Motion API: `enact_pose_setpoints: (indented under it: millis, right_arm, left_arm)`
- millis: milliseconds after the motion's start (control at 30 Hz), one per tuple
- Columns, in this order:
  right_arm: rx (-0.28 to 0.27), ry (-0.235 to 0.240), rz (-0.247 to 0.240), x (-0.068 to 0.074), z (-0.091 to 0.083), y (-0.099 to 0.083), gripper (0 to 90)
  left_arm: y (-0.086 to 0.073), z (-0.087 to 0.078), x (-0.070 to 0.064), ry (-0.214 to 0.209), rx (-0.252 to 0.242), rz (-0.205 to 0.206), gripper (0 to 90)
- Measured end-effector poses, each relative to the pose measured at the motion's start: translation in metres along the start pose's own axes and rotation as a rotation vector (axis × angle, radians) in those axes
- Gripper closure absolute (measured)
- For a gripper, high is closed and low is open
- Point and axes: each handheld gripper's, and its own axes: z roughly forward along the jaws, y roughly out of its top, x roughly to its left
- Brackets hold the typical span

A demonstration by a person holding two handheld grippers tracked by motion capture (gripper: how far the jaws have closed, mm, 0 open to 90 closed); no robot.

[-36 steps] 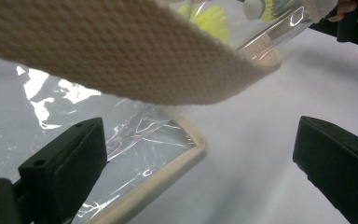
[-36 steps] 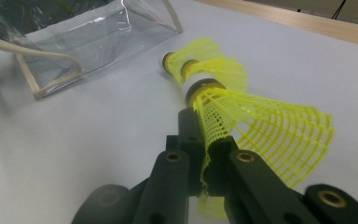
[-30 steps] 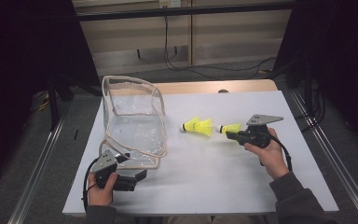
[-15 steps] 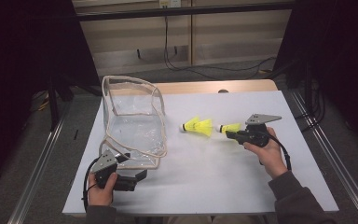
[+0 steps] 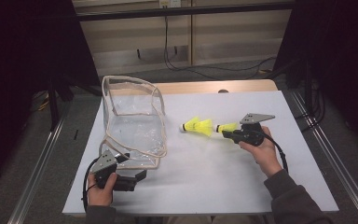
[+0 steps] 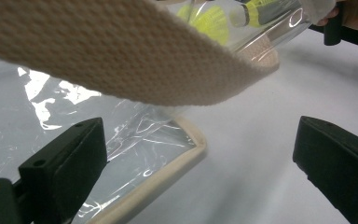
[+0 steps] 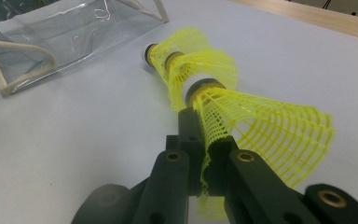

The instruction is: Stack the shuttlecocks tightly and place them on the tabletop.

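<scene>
Nothing has shifted since a second ago — my right gripper (image 7: 205,154) stays clamped on the skirt of a yellow shuttlecock (image 7: 261,126), just beside the other shuttlecocks (image 5: 198,126) on the table (image 5: 214,186). My left gripper (image 6: 196,177) waits spread by the clear bag (image 5: 133,123) — I should lift gently, without crushing the mesh.

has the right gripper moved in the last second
No. In the high view the right gripper, shut on a shuttlecock, sits at the same spot relative to the table's far edge.
</scene>
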Motion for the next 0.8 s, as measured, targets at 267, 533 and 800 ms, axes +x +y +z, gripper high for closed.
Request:
enact_pose_setpoints:
  millis: [267,533,800]
  right_arm:
    - [0.013,-0.008,-0.004,0.0006,0.0033,0.0006,88.5]
    - [0.016,-0.014,0.001,0.0004,0.0042,0.0000,88.5]
    - [0.021,-0.013,0.012,0.0005,0.0082,-0.0007,88.5]
  left_arm:
    - [-0.0003,0.0005,0.0001,-0.003,-0.001,-0.003,2.7]
    - [0.0002,0.0017,0.0004,-0.005,0.003,-0.003,2.7]
    - [0.0006,0.0027,0.0008,-0.006,0.001,-0.006,2.7]
